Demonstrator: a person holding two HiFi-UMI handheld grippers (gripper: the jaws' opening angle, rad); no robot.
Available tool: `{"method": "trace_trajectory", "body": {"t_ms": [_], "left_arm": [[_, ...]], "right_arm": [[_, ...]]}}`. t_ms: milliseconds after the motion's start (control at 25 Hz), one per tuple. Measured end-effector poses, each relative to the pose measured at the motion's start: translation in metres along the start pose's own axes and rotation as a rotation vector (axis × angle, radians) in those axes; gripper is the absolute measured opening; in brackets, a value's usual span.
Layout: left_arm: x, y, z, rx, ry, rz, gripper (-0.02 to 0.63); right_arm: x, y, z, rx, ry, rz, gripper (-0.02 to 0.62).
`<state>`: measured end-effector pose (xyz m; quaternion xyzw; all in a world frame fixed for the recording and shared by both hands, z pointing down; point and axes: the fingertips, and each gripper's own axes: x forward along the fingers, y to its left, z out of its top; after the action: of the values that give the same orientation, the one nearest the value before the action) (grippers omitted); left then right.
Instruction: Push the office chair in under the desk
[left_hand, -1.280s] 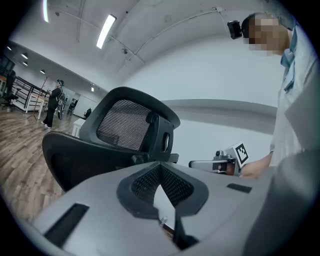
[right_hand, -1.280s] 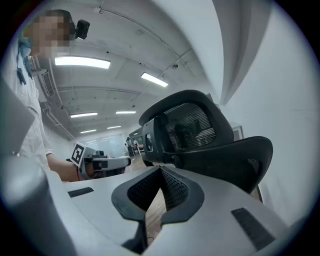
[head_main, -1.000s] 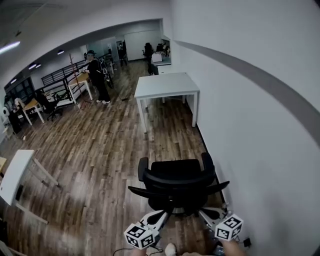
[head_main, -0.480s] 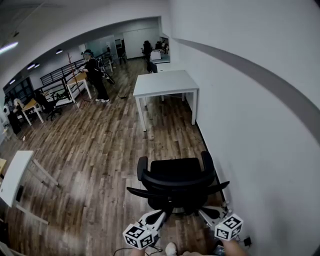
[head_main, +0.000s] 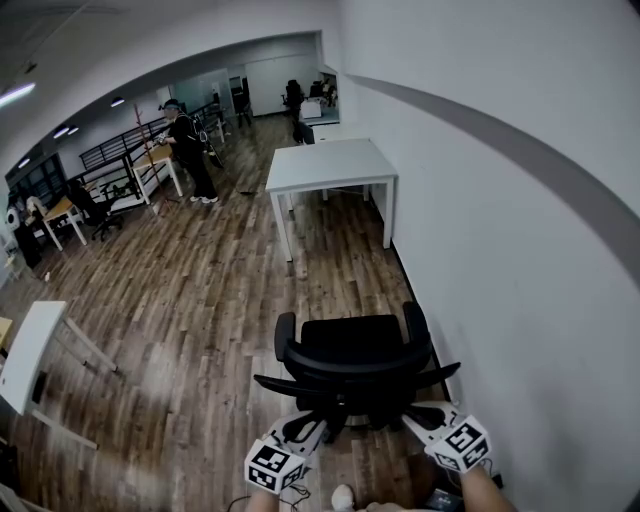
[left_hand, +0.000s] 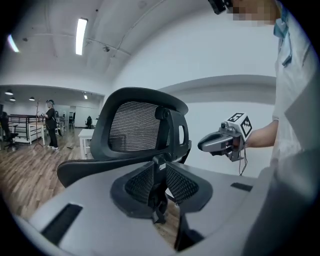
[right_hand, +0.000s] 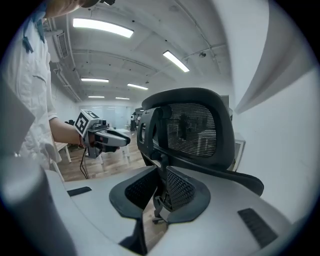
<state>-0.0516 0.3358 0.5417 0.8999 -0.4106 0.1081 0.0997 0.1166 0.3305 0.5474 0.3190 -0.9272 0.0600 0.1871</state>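
Left tongs (left_hand: 159, 161), right tongs (right_hand: 161, 169): just opened slightly, empty, behind chair (head_main: 350, 345).

Black mesh-backed office chair (head_main: 350, 352) sits right ahead of both grippers, backrest nearest them. The left gripper (head_main: 312, 428) is behind its left side, the right gripper (head_main: 417, 420) behind its right. White rectangular desk (head_main: 330, 165) stands well beyond the chair. White wall (head_main: 500, 250) runs along the right gripper's right, and brown wood-plank floor (head_main: 190, 300) spreads off to the left gripper's left.
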Motion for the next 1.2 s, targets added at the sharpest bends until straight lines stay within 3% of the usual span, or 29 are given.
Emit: {"method": "trace_trajectory", "body": {"t_ms": [160,720,1200], "left_arm": [[0.002,0.003,0.001,0.055,0.031,0.006,0.081],[0.004,0.014,0.007,0.194,0.092,-0.004,0.188],[0.003,0.037,0.000,0.309,0.246,0.003,0.286]], "right_arm": [[0.001,-0.004,0.000,-0.014,0.023,-0.007,0.109],[0.004,-0.013,0.002,-0.108,0.120,-0.015,0.183],[0.004,-0.037,-0.005,-0.249,0.268,-0.017,0.258]]}}
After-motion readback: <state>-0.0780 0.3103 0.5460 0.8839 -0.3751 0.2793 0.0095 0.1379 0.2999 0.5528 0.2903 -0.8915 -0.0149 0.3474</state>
